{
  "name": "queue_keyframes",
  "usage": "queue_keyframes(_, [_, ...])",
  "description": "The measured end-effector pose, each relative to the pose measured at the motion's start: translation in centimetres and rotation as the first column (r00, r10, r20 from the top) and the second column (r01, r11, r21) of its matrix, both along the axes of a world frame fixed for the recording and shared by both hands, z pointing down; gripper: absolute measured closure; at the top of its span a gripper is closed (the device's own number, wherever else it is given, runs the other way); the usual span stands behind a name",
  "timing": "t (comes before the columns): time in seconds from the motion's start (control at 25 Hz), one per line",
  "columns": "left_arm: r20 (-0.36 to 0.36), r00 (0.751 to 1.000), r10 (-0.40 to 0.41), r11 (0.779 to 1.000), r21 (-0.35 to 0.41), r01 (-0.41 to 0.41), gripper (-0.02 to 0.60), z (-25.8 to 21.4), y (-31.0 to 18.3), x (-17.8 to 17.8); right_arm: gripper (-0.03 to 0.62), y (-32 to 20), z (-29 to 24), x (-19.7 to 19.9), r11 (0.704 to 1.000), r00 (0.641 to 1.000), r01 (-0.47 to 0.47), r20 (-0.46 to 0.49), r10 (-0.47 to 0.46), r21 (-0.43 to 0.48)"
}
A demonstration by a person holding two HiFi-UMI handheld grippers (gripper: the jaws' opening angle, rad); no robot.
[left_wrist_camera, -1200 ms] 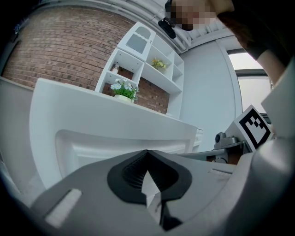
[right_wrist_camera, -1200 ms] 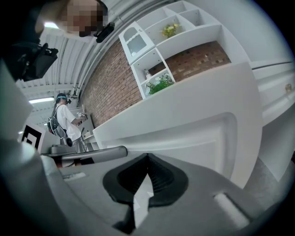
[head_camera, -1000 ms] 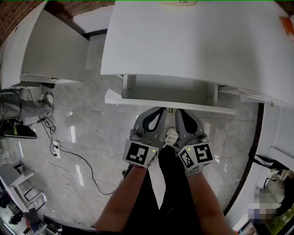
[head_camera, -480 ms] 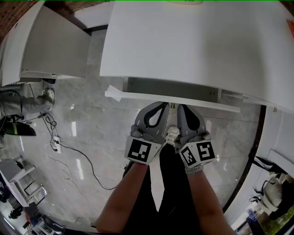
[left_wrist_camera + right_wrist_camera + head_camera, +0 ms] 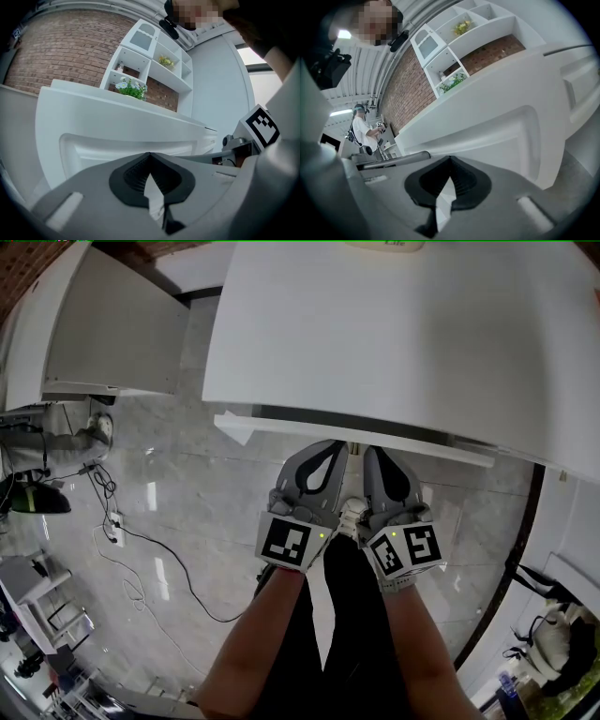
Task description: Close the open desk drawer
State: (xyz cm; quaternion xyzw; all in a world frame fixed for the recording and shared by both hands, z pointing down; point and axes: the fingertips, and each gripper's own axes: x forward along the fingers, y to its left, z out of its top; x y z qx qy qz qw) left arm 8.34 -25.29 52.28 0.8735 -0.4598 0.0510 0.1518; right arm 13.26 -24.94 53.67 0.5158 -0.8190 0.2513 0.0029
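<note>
Left gripper [image 5: 337, 451] and right gripper [image 5: 368, 456] sit side by side, jaws pressed together with nothing between them, tips at the white drawer front [image 5: 262, 427]. Drawer is almost fully under the counter [image 5: 394, 334]; a thin dark gap shows along its top edge.
</note>
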Motion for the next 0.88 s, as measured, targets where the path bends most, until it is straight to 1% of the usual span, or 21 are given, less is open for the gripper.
queue_keyframes(0.12, [-0.009,1.0,-0.021,1.0,-0.009,0.021,0.58,-0.1,-0.8,0.0,0.595,-0.7,0.0,0.0,1.0,1.0,0.001,0.004,-0.001,-0.001])
queue_keyframes(0.44, [-0.023,0.998,-0.06,0.998,0.005,0.06,0.58,0.1,-1.8,0.0,0.595,-1.7,0.2,0.0,1.0,1.0,0.014,0.018,-0.014,0.006])
queue_keyframes(0.72, [-0.021,0.997,-0.077,0.997,0.012,0.078,0.58,0.1,-2.6,0.0,0.595,-2.5,0.3,0.0,1.0,0.999,0.021,0.029,-0.021,0.007])
queue_keyframes(0.8, [-0.033,0.996,-0.087,0.996,0.024,0.088,0.58,-0.1,-2.9,0.0,0.595,-2.7,0.2,0.0,1.0,0.999,0.025,0.028,-0.025,0.004])
queue_keyframes(0.88, [-0.065,0.993,-0.102,0.994,0.038,0.105,0.58,-0.5,-3.2,0.1,0.595,-2.8,0.3,0.0,1.0,0.999,0.029,0.029,-0.029,0.004])
